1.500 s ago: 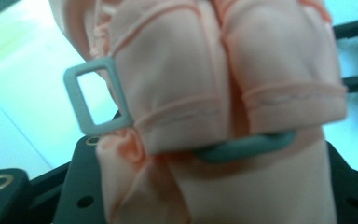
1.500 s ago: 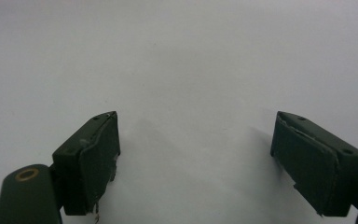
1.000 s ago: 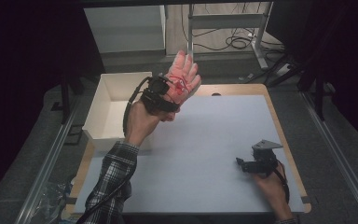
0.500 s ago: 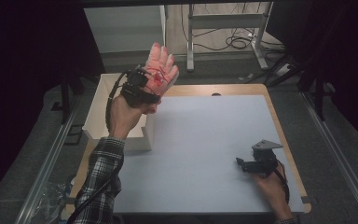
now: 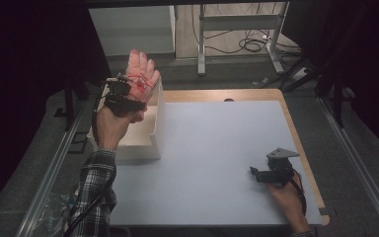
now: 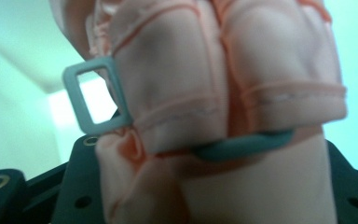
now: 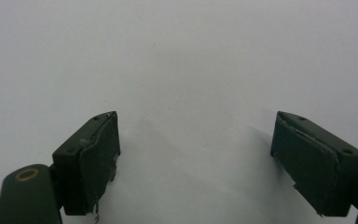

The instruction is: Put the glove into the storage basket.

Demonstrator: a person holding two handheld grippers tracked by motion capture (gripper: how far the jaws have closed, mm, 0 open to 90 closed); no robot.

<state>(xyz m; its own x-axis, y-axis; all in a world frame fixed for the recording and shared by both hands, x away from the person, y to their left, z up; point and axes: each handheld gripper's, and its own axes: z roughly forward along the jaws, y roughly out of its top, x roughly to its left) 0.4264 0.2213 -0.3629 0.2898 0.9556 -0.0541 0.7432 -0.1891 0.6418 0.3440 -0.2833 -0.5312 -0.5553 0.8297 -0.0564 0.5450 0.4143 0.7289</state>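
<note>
Pink fabric bundle point(image 6: 223, 93) — soft, light, best pinched mid-fold — sits clamped in the left gripper point(image 5: 128, 96); right gripper point(image 7: 196, 158) rests spread.

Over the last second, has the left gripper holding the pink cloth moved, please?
Yes. The left gripper, shut on the pink cloth, has moved left, from over the table to above the white box.

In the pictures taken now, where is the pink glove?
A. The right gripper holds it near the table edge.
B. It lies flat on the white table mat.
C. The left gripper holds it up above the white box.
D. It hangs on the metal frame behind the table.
C: the left gripper is shut on the pink glove, raised over the white box, while the right gripper rests open over the mat.
</note>
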